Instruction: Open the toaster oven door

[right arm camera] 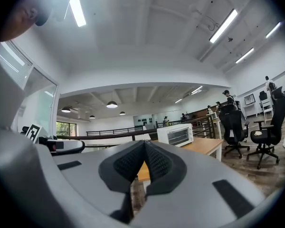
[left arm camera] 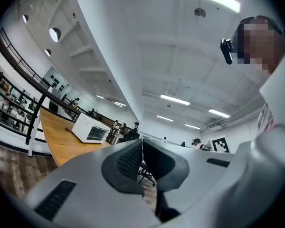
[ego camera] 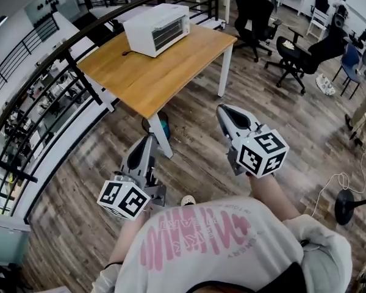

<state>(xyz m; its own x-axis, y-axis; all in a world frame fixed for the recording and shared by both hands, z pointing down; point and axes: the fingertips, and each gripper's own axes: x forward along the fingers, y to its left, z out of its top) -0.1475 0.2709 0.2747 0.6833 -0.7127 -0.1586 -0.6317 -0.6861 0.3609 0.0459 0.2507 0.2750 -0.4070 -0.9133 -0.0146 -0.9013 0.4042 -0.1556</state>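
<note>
On the far-left part of the wooden table [ego camera: 165, 78]: white toaster oven [ego camera: 157, 28], door shut. Left: black railing [ego camera: 55, 63]. Far right: office chairs [ego camera: 296, 54]. Near: I hold the left gripper [ego camera: 147, 139] and right gripper [ego camera: 223, 110] above plank floor, well short of the table, each with fingers pressed together, empty. Open floor lies right.

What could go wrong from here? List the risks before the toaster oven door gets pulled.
1. The left gripper and right gripper both have shut, empty jaws; left that way, they would likely only bump the door.
2. The toaster oven sits at the table's far corner; a hard pull could slide it.
</note>
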